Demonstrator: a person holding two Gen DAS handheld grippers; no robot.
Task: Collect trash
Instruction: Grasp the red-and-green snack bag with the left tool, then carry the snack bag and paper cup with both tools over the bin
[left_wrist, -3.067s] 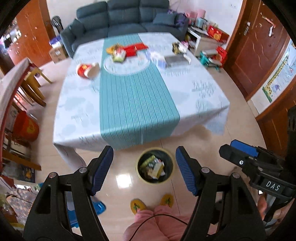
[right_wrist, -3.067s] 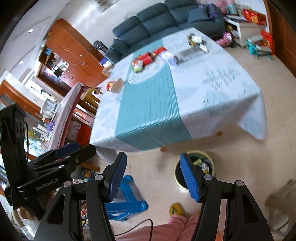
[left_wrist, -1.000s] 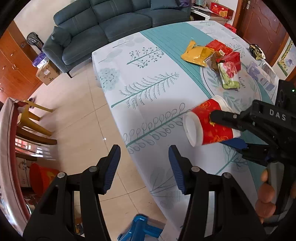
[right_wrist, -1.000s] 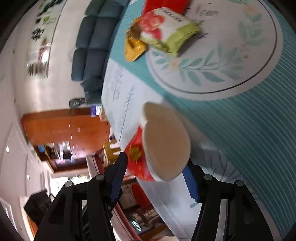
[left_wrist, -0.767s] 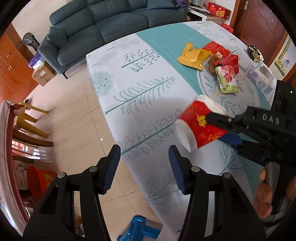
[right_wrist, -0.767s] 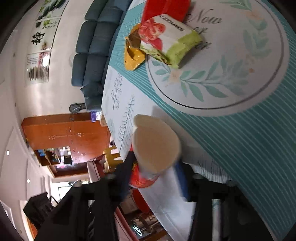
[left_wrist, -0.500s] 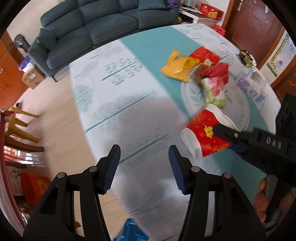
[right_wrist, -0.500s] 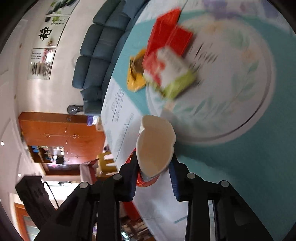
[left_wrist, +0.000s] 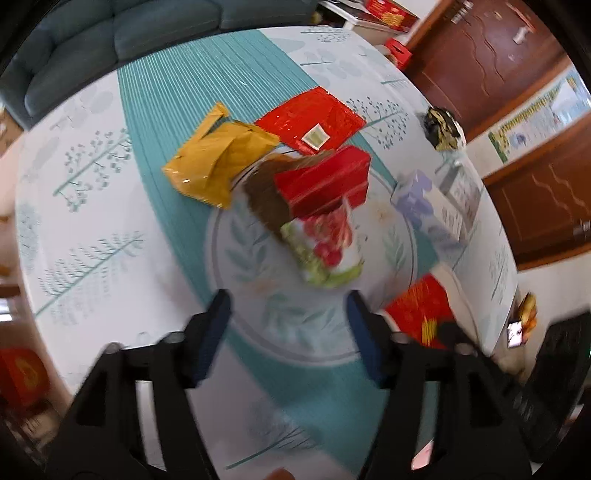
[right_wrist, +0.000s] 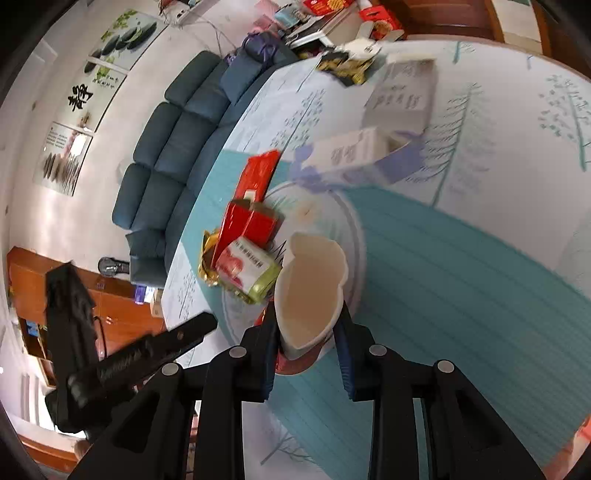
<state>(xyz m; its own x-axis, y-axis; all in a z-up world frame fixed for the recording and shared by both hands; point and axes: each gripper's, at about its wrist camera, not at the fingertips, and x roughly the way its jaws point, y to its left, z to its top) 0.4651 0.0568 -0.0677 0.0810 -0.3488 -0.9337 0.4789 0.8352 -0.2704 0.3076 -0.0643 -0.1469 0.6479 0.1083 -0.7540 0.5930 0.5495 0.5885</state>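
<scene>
crumpled paper cup in right tongs

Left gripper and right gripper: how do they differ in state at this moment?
The left gripper has nothing between its fingers, and its jaws are opening above the table; the right gripper is shut on a red paper cup, squashing its rim. The left gripper points at the green-and-red snack packet; the right gripper holds its cup clear of the table. Both have blue pads.
</scene>
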